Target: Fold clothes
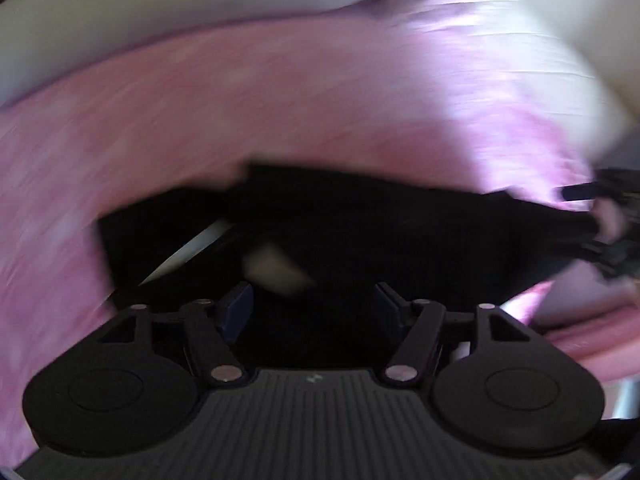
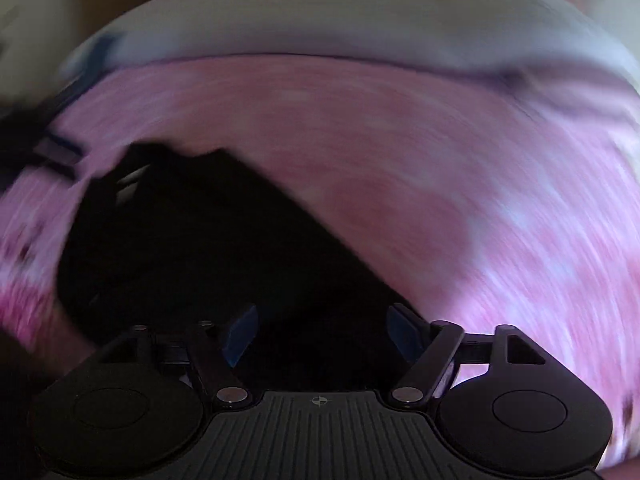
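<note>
A black garment (image 1: pixel 360 232) lies on a pink patterned sheet (image 1: pixel 280 100), with a pale tag (image 1: pixel 276 268) and a white stripe (image 1: pixel 192 248) showing on it. My left gripper (image 1: pixel 314 308) hovers right over its near edge, blue pads wide apart, the dark cloth filling the gap. In the right wrist view the same garment (image 2: pixel 192 248) spreads to the left and below my right gripper (image 2: pixel 322 332), whose jaws stand open over black cloth. Each gripper shows blurred at the other view's edge: the right gripper (image 1: pixel 600 216), the left gripper (image 2: pixel 52 152). Both views are smeared by motion.
The pink sheet (image 2: pixel 440 180) covers most of the surface around the garment. A pale cream band (image 1: pixel 160 12), perhaps a bed edge or wall, runs along the far side. A folded pink fabric (image 1: pixel 592 340) sits at the right.
</note>
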A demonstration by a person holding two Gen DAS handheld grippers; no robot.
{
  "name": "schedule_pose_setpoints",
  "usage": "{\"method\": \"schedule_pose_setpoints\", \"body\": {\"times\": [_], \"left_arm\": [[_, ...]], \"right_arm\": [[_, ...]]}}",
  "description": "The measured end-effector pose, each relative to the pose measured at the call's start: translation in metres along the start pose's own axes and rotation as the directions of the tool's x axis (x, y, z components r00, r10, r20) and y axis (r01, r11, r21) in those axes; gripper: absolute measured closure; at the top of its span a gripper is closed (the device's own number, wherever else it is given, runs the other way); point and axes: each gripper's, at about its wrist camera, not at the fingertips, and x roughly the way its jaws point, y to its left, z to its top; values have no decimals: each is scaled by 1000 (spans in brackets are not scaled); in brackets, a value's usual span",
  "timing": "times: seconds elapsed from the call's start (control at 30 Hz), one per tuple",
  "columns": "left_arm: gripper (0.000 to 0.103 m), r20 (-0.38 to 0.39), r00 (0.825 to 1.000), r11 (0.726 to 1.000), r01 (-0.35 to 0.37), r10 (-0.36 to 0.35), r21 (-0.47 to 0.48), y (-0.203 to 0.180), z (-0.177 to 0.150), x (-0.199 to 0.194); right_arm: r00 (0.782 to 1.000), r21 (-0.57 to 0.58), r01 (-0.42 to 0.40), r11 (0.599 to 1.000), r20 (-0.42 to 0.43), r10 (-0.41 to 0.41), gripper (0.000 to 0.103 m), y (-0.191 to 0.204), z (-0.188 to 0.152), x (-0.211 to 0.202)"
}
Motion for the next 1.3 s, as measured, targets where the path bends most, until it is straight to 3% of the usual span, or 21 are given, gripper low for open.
{"method": "schedule_pose_setpoints", "body": {"times": [0.07,0.13,0.27,0.4,0.43,0.47,0.5,0.53,0.57,0.6,0.67,0.77,0.87,0.93,1.0,1.07,1.13,1.2,1.3], "left_arm": [[41,-64,996,990,-70,62,-125,54,-29,19],[41,-92,995,972,-67,47,-226,93,-46,38],[41,-73,996,933,24,-54,-360,141,-59,68],[42,-21,990,891,117,-140,-440,153,-51,89],[55,-26,988,880,124,-153,-458,153,-50,96],[81,-56,985,877,117,-161,-465,151,-49,101],[87,-74,982,883,120,-171,-455,149,-47,101],[92,-78,982,895,123,-173,-429,143,-44,95],[100,-72,982,905,133,-176,-403,138,-40,87],[100,-50,981,910,152,-185,-385,135,-37,79],[102,-1,979,918,190,-203,-348,130,-29,61],[102,123,969,926,241,-213,-291,131,-14,22],[102,238,947,941,267,-216,-210,142,10,-26],[102,312,930,961,245,-196,-128,152,29,-65],[102,386,910,980,191,-152,-63,169,44,-112],[102,452,888,994,106,-88,-15,188,54,-166],[102,513,858,1000,2,-14,25,206,62,-224],[102,564,822,989,-135,78,60,216,70,-288],[102,644,743,938,-327,182,113,212,88,-378]], "right_arm": [[998,-215,-59,975,-7,59,13,47,8,16],[995,-415,-97,904,-46,86,12,91,10,38],[988,-715,-134,687,-152,34,12,158,-2,90],[978,-869,-147,472,-198,-61,12,193,-15,133],[974,-881,-160,446,-213,-71,12,197,-17,142],[970,-882,-175,438,-231,-78,12,199,-17,150],[968,-866,-181,466,-242,-73,13,200,-11,149],[969,-835,-177,521,-241,-56,26,198,-1,142],[970,-800,-173,574,-238,-40,52,196,9,135],[972,-762,-169,624,-235,-23,62,194,19,128],[974,-677,-163,717,-224,9,95,190,40,114],[978,-529,-156,834,-201,55,100,184,70,93],[981,-354,-159,921,-160,108,100,180,103,68],[979,-257,-203,945,-85,187,101,187,130,40],[963,-211,-263,941,-3,269,101,206,158,16],[927,-192,-346,918,83,366,101,235,184,-2],[870,-199,-431,880,165,464,101,266,209,-17],[788,-231,-517,824,249,564,101,299,235,-31],[627,-298,-621,725,366,688,101,343,270,-57]]}}
